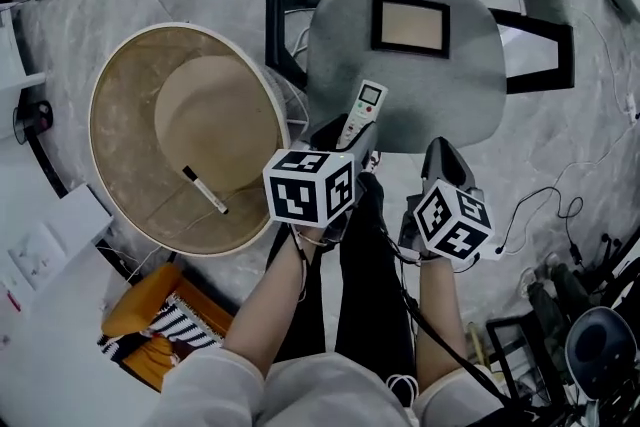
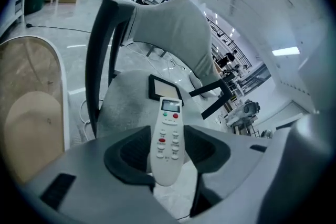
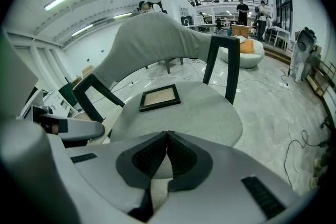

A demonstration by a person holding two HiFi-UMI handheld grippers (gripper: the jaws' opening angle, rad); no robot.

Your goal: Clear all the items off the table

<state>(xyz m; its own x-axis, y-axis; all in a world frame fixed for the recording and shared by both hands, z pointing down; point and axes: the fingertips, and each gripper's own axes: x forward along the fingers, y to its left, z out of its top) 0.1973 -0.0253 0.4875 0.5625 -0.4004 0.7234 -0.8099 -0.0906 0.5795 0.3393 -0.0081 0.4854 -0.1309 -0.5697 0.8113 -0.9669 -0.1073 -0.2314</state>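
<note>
Gripping the white remote (image 2: pixel 168 136) by its lower half, the left gripper (image 2: pixel 167 157) has its pads pressed against both sides, with the screen end pointing toward the grey chair seat (image 1: pixel 440 95) in the upper middle of the head view. The right gripper (image 3: pixel 167 157) has its jaws drawn together with nothing between them. It hangs just right of the left one, low in the centre of the frame. A framed picture (image 1: pixel 410 25) lies on the seat, and a black marker (image 1: pixel 205 190) lies on the round table (image 1: pixel 120 105) at the left. The step in hand is probably setting the remote down on the chair. To do that well, bring it low over bare cushion near the seat's front edge, clear of the frame, and lay it flat before letting go. The remote seems to hang over the seat's front rim, though its height above the seat is hard to judge.
</note>
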